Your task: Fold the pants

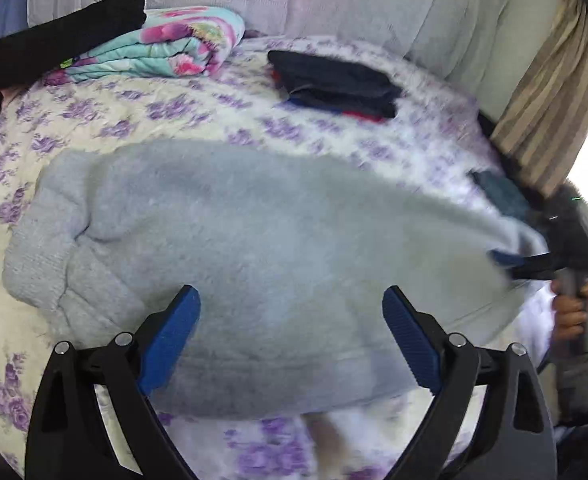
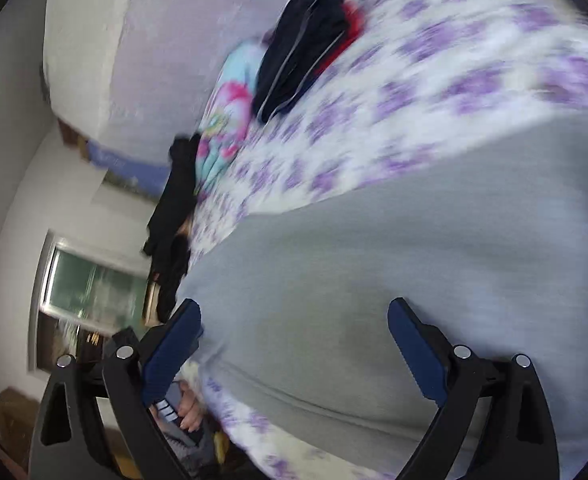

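Left gripper (image 1: pixel 291 312) jaws apart above grey fleece pants (image 1: pixel 233 224), lower frame; right gripper (image 2: pixel 294 324) likewise apart, empty. Pants likely soft, light, floppy; pinch doubled edge.

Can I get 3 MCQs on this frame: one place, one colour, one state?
1. Where does the dark folded stack lie?
A. on the grey pants
B. on the bedspread beyond the pants
C. on the floor

2. What colour are the left gripper pads?
A. red
B. green
C. blue

3. How do the right gripper jaws stand?
A. wide apart
B. clamped on cloth
C. shut, empty

B: floral bedspread surrounds it, grey pants nearer.
C: both pads blue.
A: clear gap, pants behind.
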Demonstrator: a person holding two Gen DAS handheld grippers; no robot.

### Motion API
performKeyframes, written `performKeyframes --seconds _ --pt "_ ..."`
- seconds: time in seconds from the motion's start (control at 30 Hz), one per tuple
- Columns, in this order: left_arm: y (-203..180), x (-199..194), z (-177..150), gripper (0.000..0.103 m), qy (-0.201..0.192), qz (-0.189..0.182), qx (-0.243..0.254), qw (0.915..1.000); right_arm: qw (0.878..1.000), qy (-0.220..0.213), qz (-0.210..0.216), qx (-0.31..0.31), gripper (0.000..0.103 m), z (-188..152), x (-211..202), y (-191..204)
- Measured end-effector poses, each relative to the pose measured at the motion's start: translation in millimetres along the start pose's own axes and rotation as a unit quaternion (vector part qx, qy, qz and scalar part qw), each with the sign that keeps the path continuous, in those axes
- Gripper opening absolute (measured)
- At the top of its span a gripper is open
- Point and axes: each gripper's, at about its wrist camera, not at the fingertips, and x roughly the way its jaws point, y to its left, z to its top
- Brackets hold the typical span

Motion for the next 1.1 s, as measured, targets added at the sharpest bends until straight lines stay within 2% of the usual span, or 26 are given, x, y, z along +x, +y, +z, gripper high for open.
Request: performKeyframes --seconds 0.07,0.13,0.2,0.27,0.37,0.47,0.57,0.7,0.83,0.93,1.1 --pt "4.5 -3.9 -3.7 0.090 -0.005 -0.010 -0.008 0.9999 0.998 -0.062 -0.029 0.009 0.090 -4.7 -45.6 -23.3" --pt "10.5 -11.7 -0.7 0.090 -0.008 -0.016 -0.029 0.9994 0.993 -0.116 -0.029 0.025 0.089 -6.7 -89.5 -39.5" --pt "15.2 -21.8 2.0 0.090 -0.024 -0.022 -0.055 0.9979 0.983 -0.170 -0.055 0.037 0.091 -13.3 -134.9 -46.3" --pt "15.4 -30.4 5.1 0.091 -0.040 -0.033 -0.069 0.9962 0.978 -0.194 -0.062 0.031 0.093 -24.2 -163.1 -47.7" --pt "3.6 -32.1 9.7 0.094 -0.048 -0.035 -0.066 0.9961 0.972 -0.216 -0.067 0.066 0.094 -49.2 -186.7 -65.5" --pt "-10.8 -23.4 11.2 0.094 -0.035 -0.041 -0.053 0.9971 0.965 -0.226 -0.049 0.124 0.094 -73.9 -185.7 -94.0" --pt "-24.0 -12.3 11.2 0.094 -0.017 -0.049 -0.043 0.9977 0.961 -0.238 -0.032 0.137 0.094 -79.7 -176.4 -106.4" --pt "-36.7 -5.2 8.3 0.094 -0.008 -0.049 -0.025 0.9985 0.955 -0.259 -0.044 0.140 0.094 -72.4 -166.3 -104.6" --pt "-34.3 5.0 3.0 0.094 0.003 -0.044 -0.039 0.9983 0.945 -0.287 -0.055 0.146 0.094 -68.8 -156.7 -102.6" --pt "-36.4 11.6 2.1 0.094 0.006 -0.030 -0.027 0.9992 0.941 -0.300 -0.058 0.149 0.095 -60.1 -145.8 -99.3" --pt "-38.2 17.2 1.4 0.094 0.011 -0.009 -0.022 0.9997 0.936 -0.310 -0.101 0.128 0.091 -52.1 -131.9 -91.9"
